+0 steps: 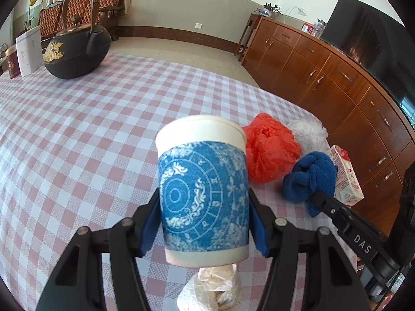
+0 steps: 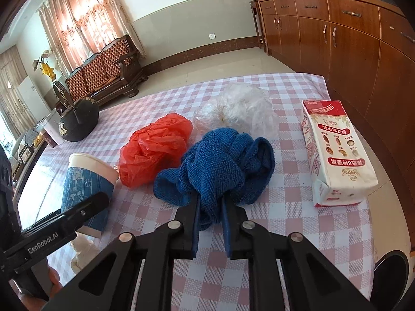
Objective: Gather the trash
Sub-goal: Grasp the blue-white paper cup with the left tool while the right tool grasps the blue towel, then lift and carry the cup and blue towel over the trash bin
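A: Start with the biggest thing. What carries it all?

B: The table [image 2: 285,220], under a pink-and-white checked cloth. Beside it runs a long wooden cabinet [image 1: 324,77], and a black kettle [image 1: 75,51] with gold decoration sits at the far end of the table.

A: And the trash?

B: It lies gathered near the table's right edge. A milk carton [image 2: 334,153] lies on its side, closest to that edge. A crumpled clear plastic bag [image 2: 238,108] sits farther back, with a red plastic bag [image 2: 155,147] just beside it. In front of those two is a blue cloth [image 2: 220,165], bunched up.

A: Does either tool have hold of anything?

B: Both. The right tool [image 2: 210,208] is closed tight on a fold at the near end of the blue cloth — the fabric is pinched between its blue pads. The left tool [image 1: 205,220] grips a paper cup [image 1: 202,189] with a blue patterned sleeve; its pads press on both sides of the cup, which is upright and leans a little.

A: Is the cup off the table?

B: That cannot be told for certain. A crumpled white tissue [image 1: 215,287] lies on the cloth just below the cup's base — the smallest piece there.
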